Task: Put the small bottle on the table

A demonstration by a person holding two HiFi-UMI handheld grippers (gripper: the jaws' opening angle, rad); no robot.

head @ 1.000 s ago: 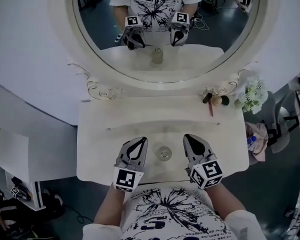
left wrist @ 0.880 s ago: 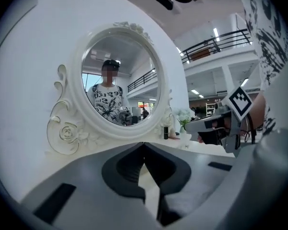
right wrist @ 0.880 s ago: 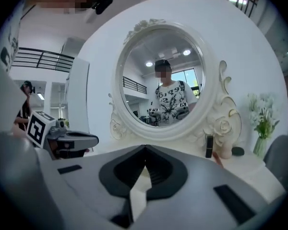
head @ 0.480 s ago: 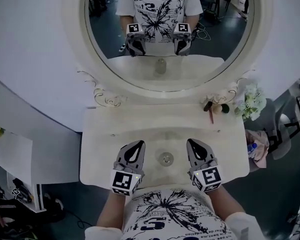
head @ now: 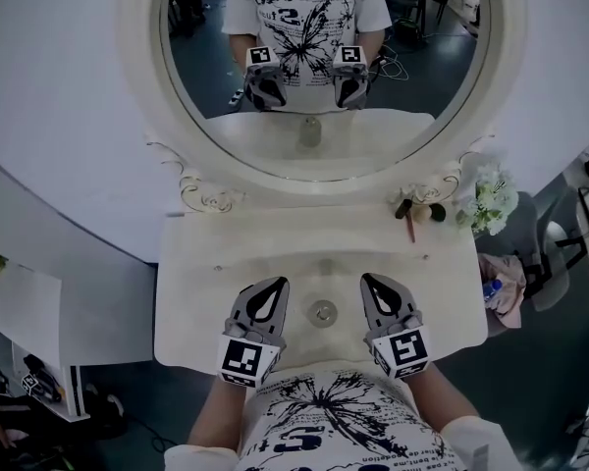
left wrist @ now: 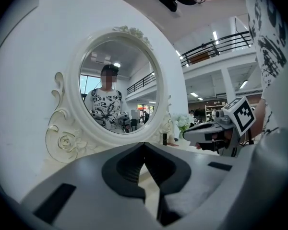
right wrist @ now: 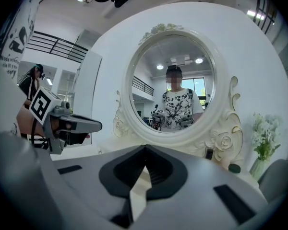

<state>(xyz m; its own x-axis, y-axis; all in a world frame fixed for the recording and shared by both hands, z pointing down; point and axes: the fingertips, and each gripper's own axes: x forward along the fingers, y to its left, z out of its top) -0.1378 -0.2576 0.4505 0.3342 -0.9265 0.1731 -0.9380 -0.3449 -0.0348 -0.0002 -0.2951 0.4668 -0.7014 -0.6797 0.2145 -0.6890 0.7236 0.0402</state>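
Observation:
The small bottle stands upright on the white dressing table, seen from above as a round cap near the front edge. My left gripper hovers just left of it and my right gripper just right of it, both pointing toward the mirror. Neither touches the bottle. In the left gripper view my own jaws meet at the tip, shut and empty, with the right gripper alongside. The right gripper view shows its jaws likewise shut and empty. The bottle is hidden in both gripper views.
A large oval mirror in an ornate white frame rises behind the table. Small cosmetics and a white flower bunch sit at the back right corner. A white cabinet stands to the left, a chair with cloth to the right.
The head view has shifted slightly. Both grippers keep their places on either side of the bottle, still shut.

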